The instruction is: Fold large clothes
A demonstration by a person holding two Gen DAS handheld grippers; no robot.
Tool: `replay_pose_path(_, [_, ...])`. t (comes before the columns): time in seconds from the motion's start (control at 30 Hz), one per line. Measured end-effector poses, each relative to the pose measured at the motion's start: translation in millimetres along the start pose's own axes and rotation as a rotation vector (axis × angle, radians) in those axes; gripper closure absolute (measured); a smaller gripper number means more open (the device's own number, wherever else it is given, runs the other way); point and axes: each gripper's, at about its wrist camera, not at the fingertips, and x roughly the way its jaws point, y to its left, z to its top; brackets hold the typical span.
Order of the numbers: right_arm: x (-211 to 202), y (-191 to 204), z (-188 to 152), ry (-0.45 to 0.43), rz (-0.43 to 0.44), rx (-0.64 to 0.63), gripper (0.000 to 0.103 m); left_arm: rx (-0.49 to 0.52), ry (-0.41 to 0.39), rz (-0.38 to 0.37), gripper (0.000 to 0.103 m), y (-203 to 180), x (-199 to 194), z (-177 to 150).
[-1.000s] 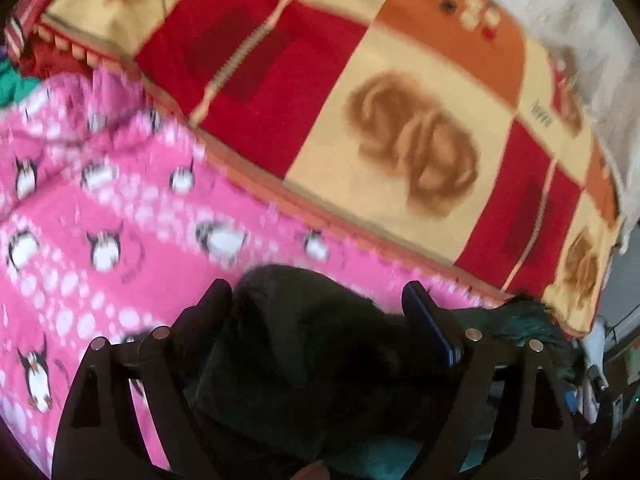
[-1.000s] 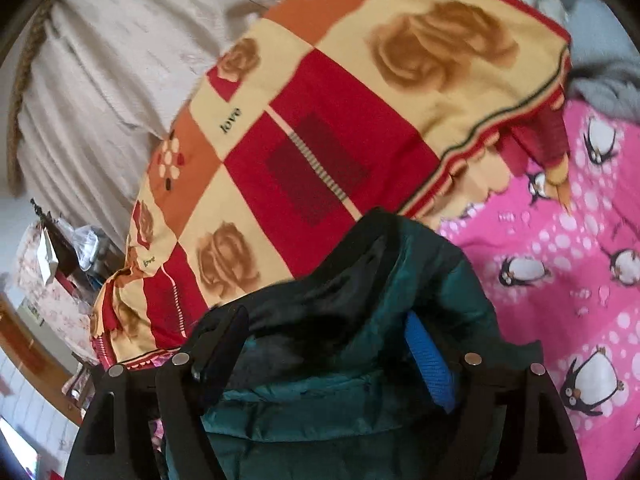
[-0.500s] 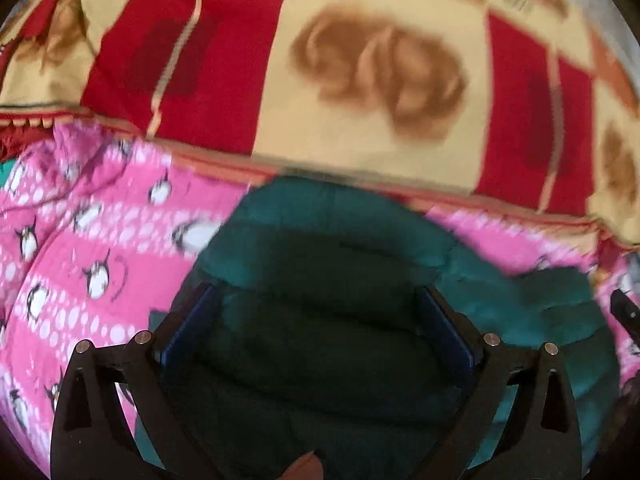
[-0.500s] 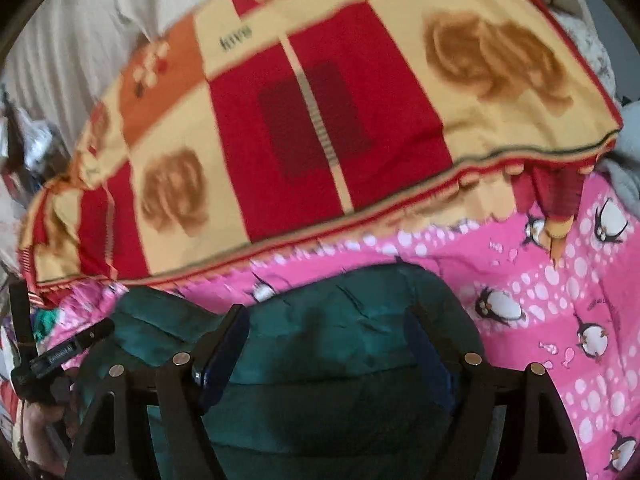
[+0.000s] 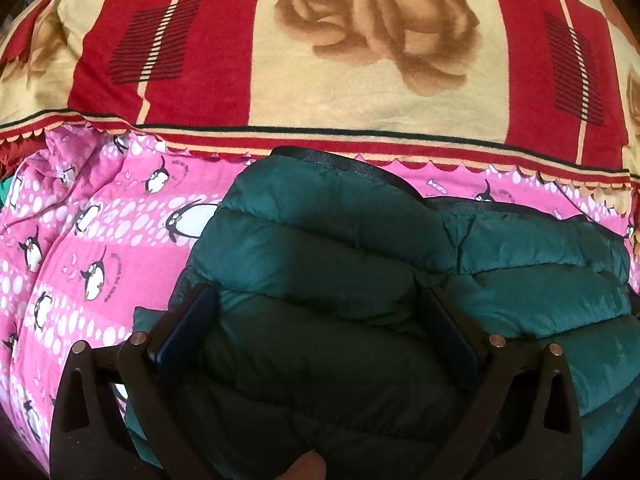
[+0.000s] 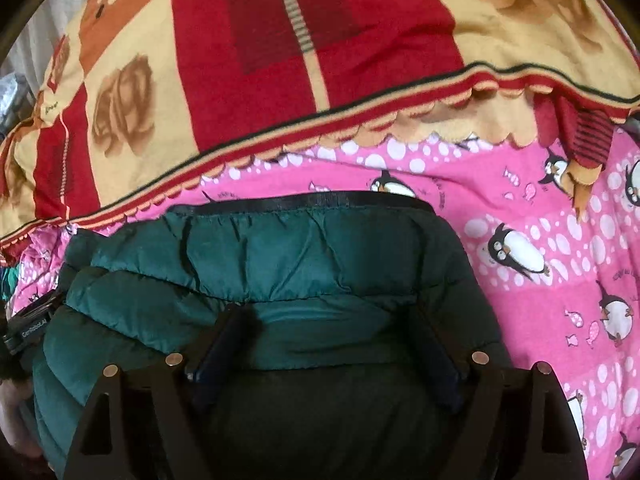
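**Jacket lowered onto the penguin sheet**

Since a second ago both claws have come down, and the green puffer jacket that hung bunched between the fingers now lies spread on the pink penguin sheet. From my left camera, the left claw has its fingers wide apart with a quilted fold of the jacket bulging between them; I cannot tell whether the pads actually pinch it. The right claw looks the same: fingers spread, padded fabric filling the gap, grip unclear. The jacket's black-trimmed edge points to 12 o'clock, just short of the rose-patterned blanket, whose scalloped red border crosses the bed from 9 to 3 o'clock. In the right view the sheet runs out to 3 o'clock, and a pale cloth shows beyond the blanket at 10 o'clock. The other handle sits at 8 o'clock.
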Motion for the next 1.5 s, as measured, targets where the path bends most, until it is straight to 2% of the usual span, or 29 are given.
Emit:
replay_pose_path(0.1, [-33,5,0,-0.101,0.001,0.013,0.028,0.01,-0.014,0.012,0.001,-1,-11,2])
replay_pose_path(0.17, [-62,23,0,-0.171,0.066,-0.015,0.029,0.017,-0.046,0.006,0.001,-3,-27,3])
replay_pose_path(0.23, [-83,54,-5,-0.213,0.109,-0.094,0.028,0.03,-0.09,-0.048,0.001,-11,-51,0])
replay_pose_path(0.3, [-87,82,-15,-0.211,0.09,-0.175,0.028,0.047,-0.108,-0.106,0.001,-21,-68,-8])
replay_pose_path(0.37, [-81,101,-28,-0.181,0.02,-0.227,0.028,0.063,-0.097,-0.142,0.001,-31,-73,-17])
replay_pose_path(0.43, [-59,106,-40,-0.082,0.001,-0.247,0.028,0.085,-0.058,-0.124,0.001,-40,-60,-25])
replay_pose_path(0.47, [-51,106,-44,-0.063,0.0,-0.245,0.026,0.094,-0.053,-0.109,0.001,-43,-54,-27])
replay_pose_path(0.6, [-44,95,-48,-0.064,0.04,-0.201,0.023,0.11,-0.045,-0.098,0.001,-47,-50,-27])
replay_pose_path(0.87, [-42,100,-56,-0.104,0.025,-0.222,0.022,0.114,-0.057,-0.101,0.001,-45,-50,-30])
replay_pose_path(1.33, [-45,98,-57,-0.116,0.016,-0.202,0.022,0.111,-0.041,-0.106,0.001,-44,-51,-29])
replay_pose_path(1.43, [-46,99,-56,-0.112,0.013,-0.206,0.022,0.121,-0.044,-0.115,0.001,-44,-58,-32])
replay_pose_path(1.5, [-52,99,-56,-0.111,0.012,-0.193,0.022,0.091,-0.062,-0.131,0.001,-37,-74,-37])
